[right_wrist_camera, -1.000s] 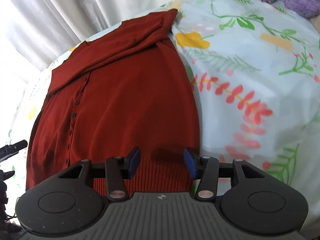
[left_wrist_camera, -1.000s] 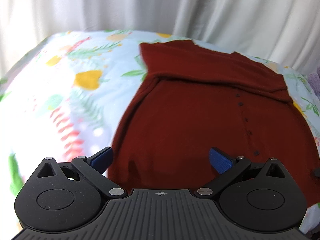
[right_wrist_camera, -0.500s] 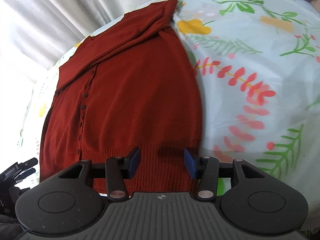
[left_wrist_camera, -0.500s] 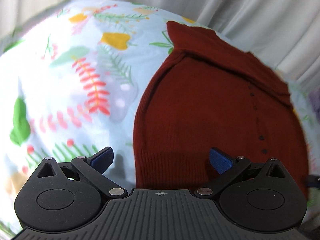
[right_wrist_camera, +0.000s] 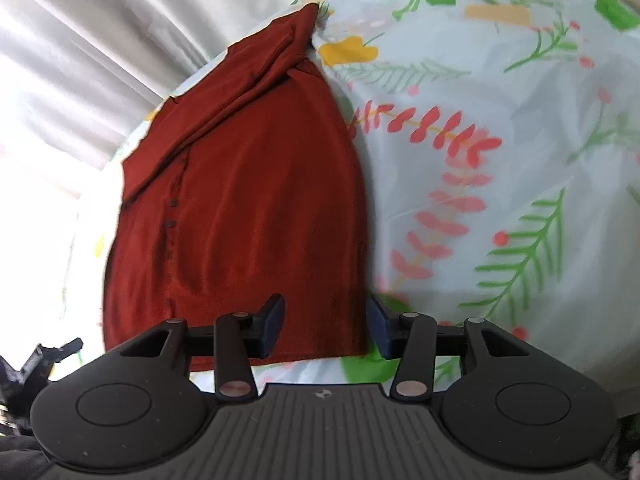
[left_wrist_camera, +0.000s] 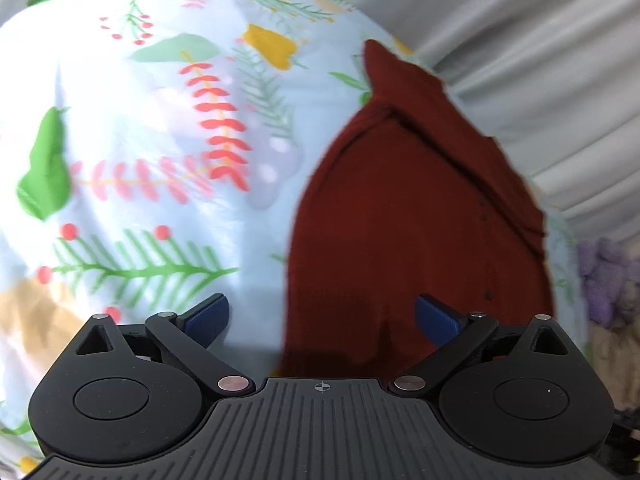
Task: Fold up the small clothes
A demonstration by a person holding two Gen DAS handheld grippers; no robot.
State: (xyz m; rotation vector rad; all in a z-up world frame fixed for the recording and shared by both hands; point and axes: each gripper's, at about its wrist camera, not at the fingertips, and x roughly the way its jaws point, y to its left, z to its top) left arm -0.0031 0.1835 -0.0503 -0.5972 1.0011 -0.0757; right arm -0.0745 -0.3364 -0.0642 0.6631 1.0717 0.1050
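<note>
Left wrist view showed the left tool (left_wrist_camera: 322, 316) spread wide, blue pads apart, hovering at the near hem corner of a dark red cardigan (left_wrist_camera: 404, 216). Right wrist view showed the right tool (right_wrist_camera: 326, 322) also spread, its pads straddling the opposite hem corner, gripping nothing. That cardigan (right_wrist_camera: 240, 200) lay flat on a floral bedsheet (right_wrist_camera: 500, 128), buttons in a line down it, sleeves folded across the top. Pale curtains (right_wrist_camera: 100, 32) hung beyond the bed.
</note>
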